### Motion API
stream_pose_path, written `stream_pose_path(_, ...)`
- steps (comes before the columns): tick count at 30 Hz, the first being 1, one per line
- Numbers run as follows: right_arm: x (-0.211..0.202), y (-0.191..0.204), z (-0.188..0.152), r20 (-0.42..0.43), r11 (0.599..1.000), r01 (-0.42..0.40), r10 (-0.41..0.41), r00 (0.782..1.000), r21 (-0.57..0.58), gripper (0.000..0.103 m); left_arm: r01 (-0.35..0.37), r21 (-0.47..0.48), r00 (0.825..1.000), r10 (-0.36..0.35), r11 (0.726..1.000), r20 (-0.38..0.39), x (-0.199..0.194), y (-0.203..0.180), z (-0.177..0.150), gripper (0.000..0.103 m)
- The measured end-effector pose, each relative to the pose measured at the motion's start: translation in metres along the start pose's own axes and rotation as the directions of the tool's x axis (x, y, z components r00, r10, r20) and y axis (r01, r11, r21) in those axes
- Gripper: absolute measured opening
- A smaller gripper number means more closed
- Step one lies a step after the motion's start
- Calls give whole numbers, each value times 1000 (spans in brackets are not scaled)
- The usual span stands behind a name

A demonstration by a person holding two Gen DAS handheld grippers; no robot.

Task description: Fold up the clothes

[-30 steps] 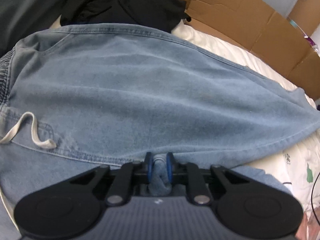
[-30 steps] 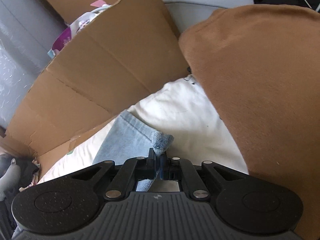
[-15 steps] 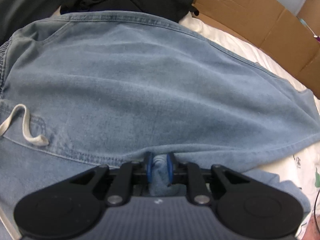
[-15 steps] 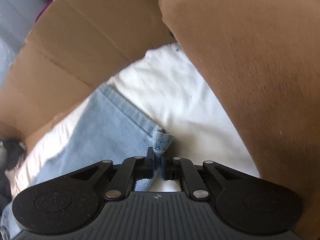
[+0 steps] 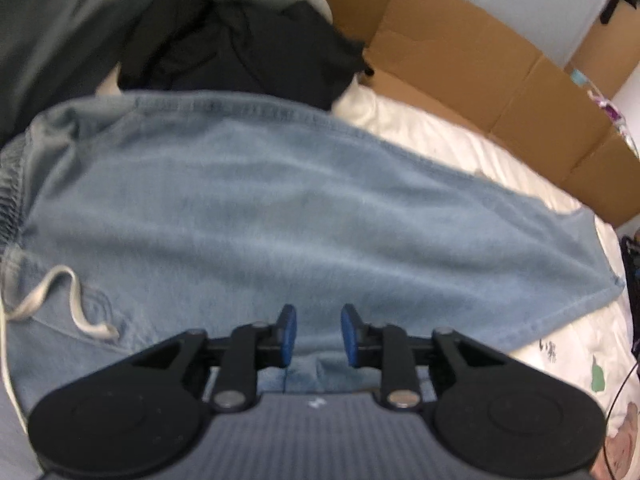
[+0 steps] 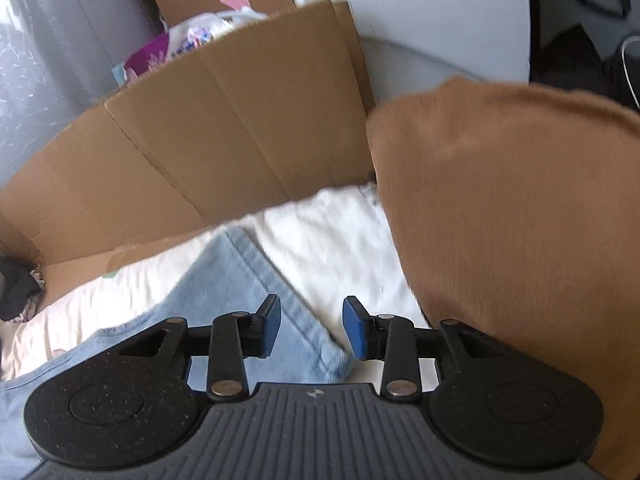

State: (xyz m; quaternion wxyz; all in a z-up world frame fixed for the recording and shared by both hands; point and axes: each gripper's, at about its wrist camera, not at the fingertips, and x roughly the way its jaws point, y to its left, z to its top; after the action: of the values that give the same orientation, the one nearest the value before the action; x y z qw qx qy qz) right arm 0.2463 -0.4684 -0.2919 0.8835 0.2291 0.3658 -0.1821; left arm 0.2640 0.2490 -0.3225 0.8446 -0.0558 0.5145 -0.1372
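Observation:
Light blue denim trousers [image 5: 280, 216] lie folded lengthwise across a white bed sheet [image 5: 460, 152], waistband at the left with a white drawstring [image 5: 72, 300]. My left gripper [image 5: 316, 334] is open just above the near edge of the denim, with nothing between its blue pads. In the right wrist view the hem end of a trouser leg [image 6: 280, 312] lies flat on the sheet. My right gripper [image 6: 311, 328] is open over that hem, holding nothing.
Dark clothes [image 5: 240, 52] are piled behind the trousers. Flattened cardboard [image 6: 200, 152] stands along the far side of the bed. A brown garment [image 6: 520, 220] rises at the right. A printed pattern marks the sheet [image 5: 596, 376] at the right.
Both grippers were shut on the denim and have opened, letting it go. Both have drawn back a little, and the trousers now rest flat on the bed.

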Motion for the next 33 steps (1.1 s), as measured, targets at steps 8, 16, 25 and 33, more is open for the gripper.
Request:
stream_pose_path(8, 17, 21, 9, 14, 996, -20, 22, 1000, -84, 45, -34, -56, 998, 36, 998, 43, -3, 7, 15, 39)
stream_pose_path(16, 56, 46, 26, -12, 992, -31, 30, 999, -122, 46, -51, -107, 995, 59, 993, 75, 15, 18, 37, 41)
stream_pose_path(25, 90, 77, 38, -26, 984, -15, 11, 1000, -175, 46, -65, -190, 988, 89, 980, 123, 35, 29, 78, 42)
stream_pose_path(33, 116, 110, 46, -33, 974, -11, 3, 999, -227, 49, -75, -408, 973, 157, 910, 172, 47, 57, 116, 47)
